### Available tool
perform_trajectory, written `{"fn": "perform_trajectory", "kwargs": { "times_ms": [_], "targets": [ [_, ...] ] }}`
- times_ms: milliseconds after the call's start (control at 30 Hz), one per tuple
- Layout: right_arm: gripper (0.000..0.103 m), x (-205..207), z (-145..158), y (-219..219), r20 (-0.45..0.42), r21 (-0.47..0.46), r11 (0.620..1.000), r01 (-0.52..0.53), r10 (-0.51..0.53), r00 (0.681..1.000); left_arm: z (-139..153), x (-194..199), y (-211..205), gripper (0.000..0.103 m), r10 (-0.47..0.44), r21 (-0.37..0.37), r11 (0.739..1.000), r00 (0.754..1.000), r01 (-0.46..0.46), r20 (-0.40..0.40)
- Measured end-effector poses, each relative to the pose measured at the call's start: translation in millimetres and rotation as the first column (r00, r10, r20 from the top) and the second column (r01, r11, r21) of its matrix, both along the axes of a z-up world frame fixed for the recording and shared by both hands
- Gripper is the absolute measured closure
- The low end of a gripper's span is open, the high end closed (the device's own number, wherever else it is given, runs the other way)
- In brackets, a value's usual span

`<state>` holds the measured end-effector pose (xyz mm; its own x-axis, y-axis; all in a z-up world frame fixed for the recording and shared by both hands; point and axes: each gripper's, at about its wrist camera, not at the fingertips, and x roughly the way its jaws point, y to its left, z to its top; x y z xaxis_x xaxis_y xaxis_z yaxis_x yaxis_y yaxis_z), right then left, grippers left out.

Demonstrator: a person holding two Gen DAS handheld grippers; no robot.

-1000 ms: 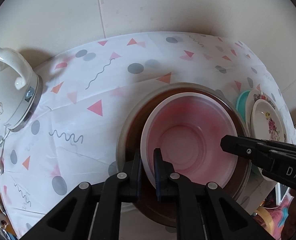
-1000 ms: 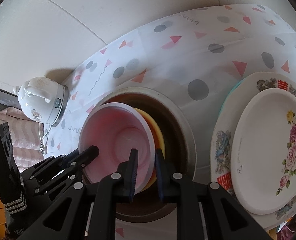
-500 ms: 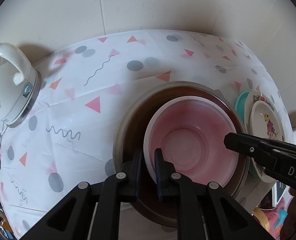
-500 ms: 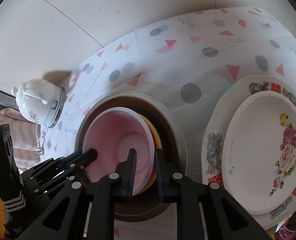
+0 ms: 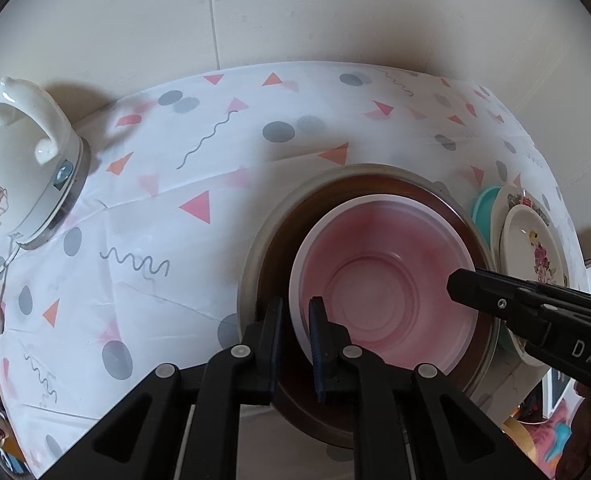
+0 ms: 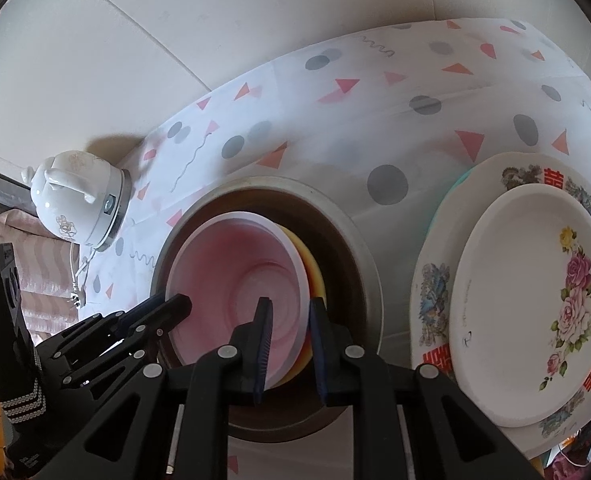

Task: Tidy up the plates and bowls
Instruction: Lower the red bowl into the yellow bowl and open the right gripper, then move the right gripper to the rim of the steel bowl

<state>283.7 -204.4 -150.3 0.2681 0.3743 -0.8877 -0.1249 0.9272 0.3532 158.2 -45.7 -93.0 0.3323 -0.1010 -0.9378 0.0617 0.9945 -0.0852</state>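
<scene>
A pink bowl [image 5: 379, 276] [image 6: 231, 280] rests inside a large brown bowl with a grey rim [image 5: 351, 169] [image 6: 335, 208]. A yellow bowl [image 6: 316, 272] shows under the pink one's right side. My left gripper [image 5: 295, 306] is shut on the pink bowl's left rim, one finger inside and one outside. At the opposite rim my right gripper [image 6: 289, 306] is shut too, with the pink rim and the yellow edge between its fingers. Each gripper's tip also shows in the other's view.
Right of the bowls, a white rose plate [image 6: 535, 320] [image 5: 535, 248] is stacked on a larger patterned plate [image 6: 431, 292] and a teal one [image 6: 457, 184]. A white kettle [image 5: 27, 168] [image 6: 79, 200] stands at far left on the patterned tablecloth [image 5: 199, 168], with the wall behind.
The pink bowl has sunk a little deeper into the large brown bowl. Both grippers stay on its rim and have hardly moved.
</scene>
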Motion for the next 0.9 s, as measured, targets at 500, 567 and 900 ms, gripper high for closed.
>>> {"fn": "perform_trajectory", "kwargs": {
  "times_ms": [500, 567, 900],
  "targets": [
    [0.078, -5, 17, -4, 0.066, -0.023, 1.000, 0.021, -0.020, 0.998, 17, -3, 5, 0.055, 0.011, -0.011, 1.000, 0.999, -0.010, 0.048],
    [0.078, -7, 20, -5, 0.075, -0.017, 0.999, 0.029, -0.027, 0.997, 21, -4, 6, 0.053, 0.012, -0.013, 1.000, 0.998, -0.011, 0.062],
    [0.077, -22, 28, -18, 0.107, 0.008, 0.996, 0.084, -0.084, 0.991, 25, -10, 13, 0.042, 0.010, -0.028, 1.000, 0.997, -0.008, 0.071]
  ]
}}
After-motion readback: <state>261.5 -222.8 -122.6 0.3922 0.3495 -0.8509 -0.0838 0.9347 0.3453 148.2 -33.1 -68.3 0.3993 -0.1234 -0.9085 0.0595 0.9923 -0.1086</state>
